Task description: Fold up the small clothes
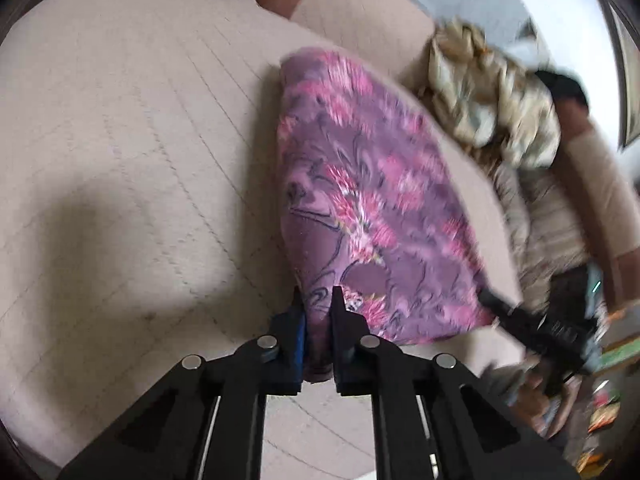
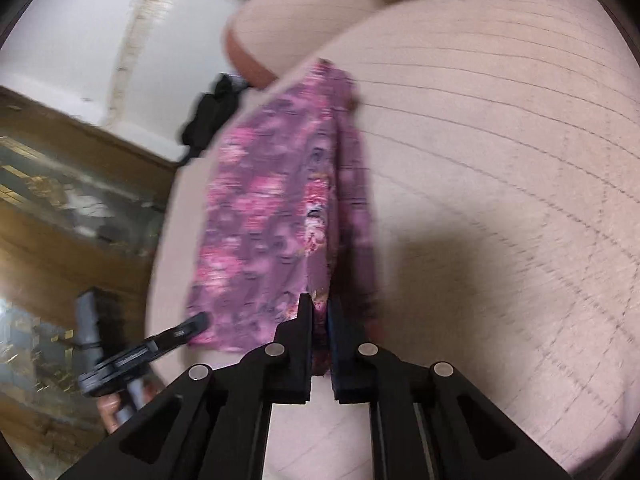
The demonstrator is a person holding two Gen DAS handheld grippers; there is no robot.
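Observation:
A small purple garment with a pink flower print hangs stretched above a beige quilted cushion. My left gripper is shut on its near left corner. My right gripper is shut on the other near corner of the same garment. The right gripper also shows in the left wrist view at the cloth's right edge. The left gripper shows in the right wrist view at the cloth's left edge. The far end of the garment touches the cushion. Both views are blurred by motion.
A pile of tan and gold crumpled clothes lies on the cushion behind the garment. A black object sits at the cushion's far left edge. A wooden floor and a white wall lie beyond the cushion.

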